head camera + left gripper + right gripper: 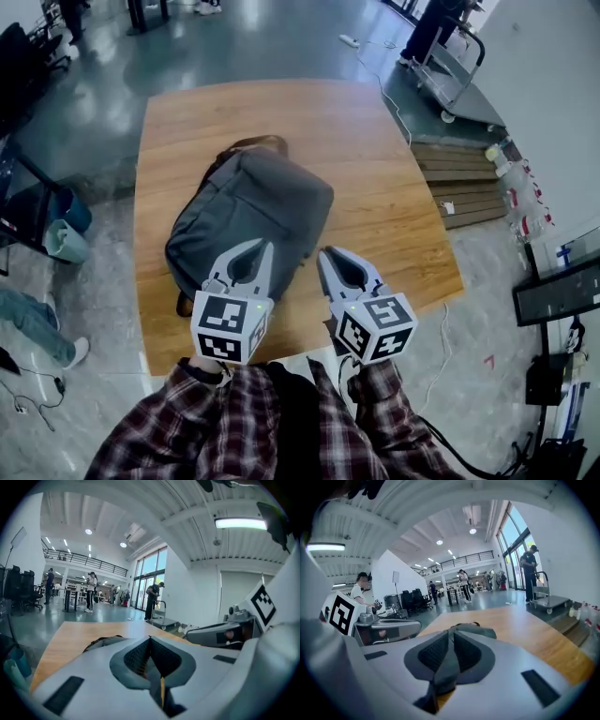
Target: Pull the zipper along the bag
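A grey backpack [248, 211] lies flat on the wooden table [375, 150], with a brown strap [253, 144] at its far end. I cannot make out its zipper. My left gripper [266, 244] hovers over the bag's near end with its jaws closed together and nothing between them. Just off the bag's near right corner, my right gripper [324, 252] is held above the table, also shut and empty. The left gripper view shows the shut jaws [150, 638] with the bag [104, 641] behind them. In the right gripper view the bag [477, 630] lies just past the shut tips [451, 631].
The table's near edge [309, 349] is close to my body. On the floor a teal bin [64, 242] stands to the left and a wooden pallet [464, 183] to the right. A person with a trolley [450, 66] is at the far right.
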The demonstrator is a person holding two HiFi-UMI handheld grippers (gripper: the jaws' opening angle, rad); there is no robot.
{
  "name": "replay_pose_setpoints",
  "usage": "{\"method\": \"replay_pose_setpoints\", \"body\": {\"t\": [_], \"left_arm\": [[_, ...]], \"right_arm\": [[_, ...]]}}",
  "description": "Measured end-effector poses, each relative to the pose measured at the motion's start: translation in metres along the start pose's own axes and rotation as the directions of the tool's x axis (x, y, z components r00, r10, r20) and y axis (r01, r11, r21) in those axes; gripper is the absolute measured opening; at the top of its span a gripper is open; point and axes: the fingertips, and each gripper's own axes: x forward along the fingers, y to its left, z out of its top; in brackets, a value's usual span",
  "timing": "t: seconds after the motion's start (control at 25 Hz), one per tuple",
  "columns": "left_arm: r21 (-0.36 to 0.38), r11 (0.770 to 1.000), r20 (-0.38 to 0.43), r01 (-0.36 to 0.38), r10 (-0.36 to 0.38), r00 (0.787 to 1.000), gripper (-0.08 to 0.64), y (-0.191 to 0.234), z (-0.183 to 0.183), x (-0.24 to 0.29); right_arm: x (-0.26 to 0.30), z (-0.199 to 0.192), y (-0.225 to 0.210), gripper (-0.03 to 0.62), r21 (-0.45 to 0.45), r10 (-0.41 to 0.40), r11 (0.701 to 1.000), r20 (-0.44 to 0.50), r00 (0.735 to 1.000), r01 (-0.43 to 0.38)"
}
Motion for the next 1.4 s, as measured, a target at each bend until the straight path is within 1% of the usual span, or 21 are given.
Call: {"method": "replay_pose_setpoints", "body": {"t": [0.16,0.28,0.36,0.4,0.6,0.92,1.4], "left_arm": [[0.005,1.0,0.087,0.002,-0.002,0.996,0.011,-0.016,0.044,-0.021],[0.021,1.0,0.123,0.017,-0.02,0.992,0.011,-0.027,0.064,-0.032],[0.036,0.999,0.133,0.02,-0.025,0.991,0.011,-0.034,0.07,-0.037],[0.043,0.999,0.139,0.02,-0.025,0.99,0.011,-0.037,0.071,-0.039],[0.041,0.999,0.165,0.021,-0.027,0.986,0.011,-0.044,0.077,-0.046],[0.045,0.998,0.147,0.035,-0.041,0.988,0.011,-0.051,0.071,-0.041],[0.051,0.998,0.141,0.023,-0.03,0.99,0.011,-0.049,0.073,-0.034]], "right_arm": [[-0.018,0.043,0.029,0.046,-0.045,0.04,0.998,0.103,0.994,-0.036],[-0.025,0.057,0.039,0.046,-0.06,0.049,0.997,0.144,0.988,-0.041],[-0.029,0.06,0.042,0.027,-0.068,0.054,0.997,0.153,0.987,-0.044],[-0.031,0.06,0.044,0.012,-0.068,0.057,0.997,0.157,0.986,-0.047],[-0.035,0.061,0.05,0.011,-0.057,0.076,0.996,0.169,0.983,-0.067],[-0.041,0.065,0.053,0.011,-0.08,0.074,0.995,0.198,0.977,-0.059],[-0.036,0.068,0.048,0.011,-0.083,0.082,0.994,0.194,0.978,-0.067]]}}
